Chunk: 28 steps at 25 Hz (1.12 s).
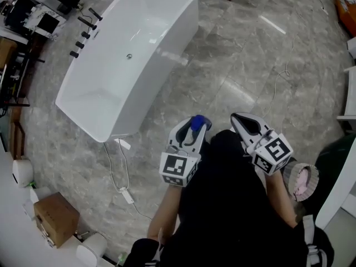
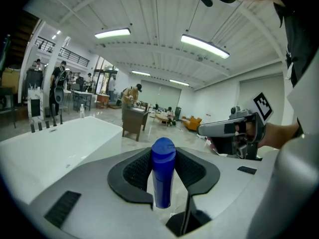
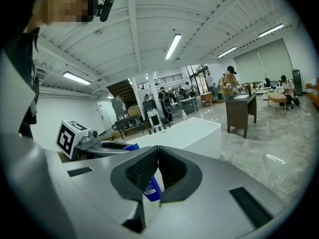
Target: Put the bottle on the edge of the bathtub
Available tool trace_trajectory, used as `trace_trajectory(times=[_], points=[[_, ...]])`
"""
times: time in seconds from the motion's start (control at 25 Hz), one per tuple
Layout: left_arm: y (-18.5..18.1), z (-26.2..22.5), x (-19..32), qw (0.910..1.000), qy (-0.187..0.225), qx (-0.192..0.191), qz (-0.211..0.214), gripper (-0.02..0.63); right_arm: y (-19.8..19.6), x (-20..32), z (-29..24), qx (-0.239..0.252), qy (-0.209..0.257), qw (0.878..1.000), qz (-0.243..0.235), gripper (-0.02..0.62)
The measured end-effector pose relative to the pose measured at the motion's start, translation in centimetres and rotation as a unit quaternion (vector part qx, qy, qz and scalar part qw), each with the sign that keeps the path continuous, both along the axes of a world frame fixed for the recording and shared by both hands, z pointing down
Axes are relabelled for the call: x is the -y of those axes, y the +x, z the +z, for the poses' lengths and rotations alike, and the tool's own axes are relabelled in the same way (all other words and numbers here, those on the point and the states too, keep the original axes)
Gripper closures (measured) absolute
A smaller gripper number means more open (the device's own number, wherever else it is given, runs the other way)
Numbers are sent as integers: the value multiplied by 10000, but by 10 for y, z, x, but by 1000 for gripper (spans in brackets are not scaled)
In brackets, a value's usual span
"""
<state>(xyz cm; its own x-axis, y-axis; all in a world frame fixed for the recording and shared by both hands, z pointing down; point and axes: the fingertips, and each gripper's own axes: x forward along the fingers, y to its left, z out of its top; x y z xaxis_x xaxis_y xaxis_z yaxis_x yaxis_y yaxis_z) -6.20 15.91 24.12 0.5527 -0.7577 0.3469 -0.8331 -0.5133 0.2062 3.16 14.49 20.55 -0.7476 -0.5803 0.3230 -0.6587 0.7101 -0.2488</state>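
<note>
- Left hand-held gripper (image 1: 192,128) is closed on a blue bottle (image 1: 199,121); the pads press its sides; its cap end sticks up between the jaw tips
- The bottle is in the air over the floor (image 1: 233,65), well apart from the bathtub (image 1: 111,88)
- Right hand-held gripper (image 1: 238,118) is just beside the left one; its jaws are together at the tips with nothing between them
- The white bathtub stands on the grey floor; a drain (image 1: 129,56) shows in its bottom; black taps (image 1: 83,35) stand by its far rim
- A cardboard box (image 1: 53,218) sits at lower left; its contents cannot be seen
</note>
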Motion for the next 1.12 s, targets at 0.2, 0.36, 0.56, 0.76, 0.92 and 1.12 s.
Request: trace_trajectory(times=[0.2,0.36,0.56,0.76,0.92,1.12], points=[[-2,17,26,9994,-338,-27,-105,457,8,36,17,-54,-264,9996,41,583],[0,24,45,9981,-577,63,-203,457,9,72,21,24,-386,9992,-94,583],[-1,30,88,9947,-792,44,-656,457,12,124,9,162,-299,9989,-311,583],[12,39,128,9919,-917,277,-835,457,29,171,17,177,-303,9981,-512,583],[28,68,151,9874,-1222,531,-851,457,44,199,44,129,-483,9964,-686,583],[33,94,167,9809,-1495,770,-977,457,53,226,77,90,-759,9930,-897,583]])
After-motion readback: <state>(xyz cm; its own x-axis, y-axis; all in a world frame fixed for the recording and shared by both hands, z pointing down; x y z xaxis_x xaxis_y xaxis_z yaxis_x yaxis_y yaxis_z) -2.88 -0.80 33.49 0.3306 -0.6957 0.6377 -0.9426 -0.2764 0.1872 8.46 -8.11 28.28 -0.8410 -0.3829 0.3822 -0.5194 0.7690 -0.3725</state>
